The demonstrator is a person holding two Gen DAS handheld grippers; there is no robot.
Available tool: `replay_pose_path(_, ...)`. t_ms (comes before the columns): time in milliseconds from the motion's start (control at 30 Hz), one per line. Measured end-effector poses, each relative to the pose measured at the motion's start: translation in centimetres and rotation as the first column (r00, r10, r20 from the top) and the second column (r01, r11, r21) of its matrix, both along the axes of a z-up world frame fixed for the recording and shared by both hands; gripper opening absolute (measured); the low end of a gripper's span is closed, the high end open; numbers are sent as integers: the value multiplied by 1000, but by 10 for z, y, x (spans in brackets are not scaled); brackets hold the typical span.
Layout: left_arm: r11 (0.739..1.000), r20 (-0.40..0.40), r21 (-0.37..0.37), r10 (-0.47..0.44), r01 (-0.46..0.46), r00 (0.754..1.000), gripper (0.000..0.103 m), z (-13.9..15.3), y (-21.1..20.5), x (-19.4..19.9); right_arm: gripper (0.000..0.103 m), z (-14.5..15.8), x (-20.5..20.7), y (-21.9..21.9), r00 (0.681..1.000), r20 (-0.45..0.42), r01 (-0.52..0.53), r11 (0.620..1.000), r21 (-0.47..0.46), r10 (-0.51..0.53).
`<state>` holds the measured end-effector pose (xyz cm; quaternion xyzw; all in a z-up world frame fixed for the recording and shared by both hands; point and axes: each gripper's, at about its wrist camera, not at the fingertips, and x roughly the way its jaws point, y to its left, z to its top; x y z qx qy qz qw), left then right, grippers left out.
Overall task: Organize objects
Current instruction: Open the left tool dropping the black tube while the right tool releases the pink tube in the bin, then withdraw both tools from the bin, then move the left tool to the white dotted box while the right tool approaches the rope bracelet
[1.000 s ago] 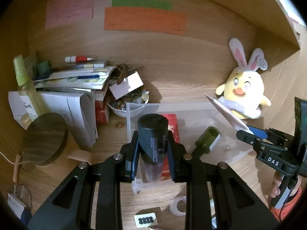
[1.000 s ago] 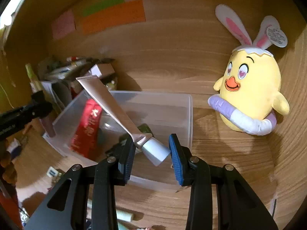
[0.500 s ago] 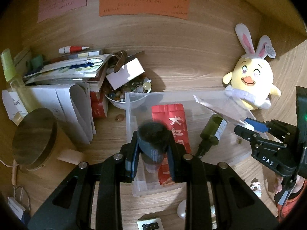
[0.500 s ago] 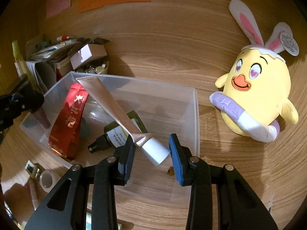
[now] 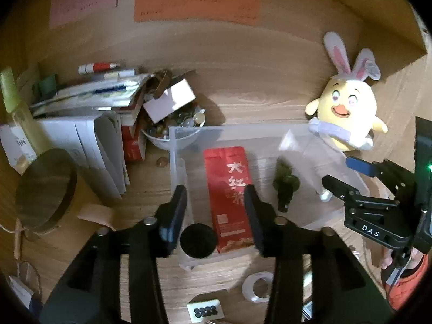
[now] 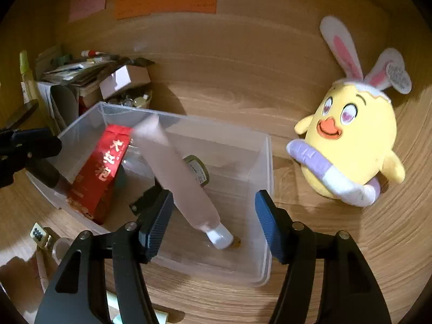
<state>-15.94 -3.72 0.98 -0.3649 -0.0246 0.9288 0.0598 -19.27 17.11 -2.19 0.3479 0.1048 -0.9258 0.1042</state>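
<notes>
Over a clear plastic bin (image 6: 266,162), the right gripper (image 6: 213,226) is opening, a pink tube (image 6: 175,172) lying loose between its spread fingers, while the left gripper (image 5: 214,213) opens around a black-capped bottle (image 5: 198,240) standing untouched between its fingers.

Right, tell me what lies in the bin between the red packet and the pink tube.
In the right wrist view, a dark green bottle lies between the red packet and the pink tube, partly hidden behind the tube.

My left tool (image 5: 214,210) is opening above the clear bin (image 5: 178,167); the black-capped bottle (image 5: 198,240) stands loose inside its near-left corner, beside the red packet (image 5: 229,194)
</notes>
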Motion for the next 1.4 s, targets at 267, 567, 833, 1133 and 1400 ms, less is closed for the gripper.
replay_pose_path(267, 1000, -66, -4, -29, 28, 997, 68, 23, 5, 26, 74, 23, 21, 2, 998, -58, -21, 999, -36, 19)
replay_pose_path(567, 1000, -69, 8, -15, 15, 998, 79, 24, -7, 58, 81, 38, 56, 17, 995, -96, -41, 997, -71, 34)
replay_pose_path(833, 1000, -31, -24, -1, 1, 1000, 89, 6, -17, 80, 81, 17, 78, 42, 999, -36, -9, 997, -79, 6)
replay_pose_path(1133, 1000, 63, -25, 7, -6, 998, 89, -29, -24, 84, 81, -15, 91, 64, 998, 31, 49, 997, -59, -48)
replay_pose_path(1400, 1000, 136, -8, 18, -17, 990, 89, -56, -27, 82, 77, -42, 95, 75, 992, 117, 51, 997, -66, -43)
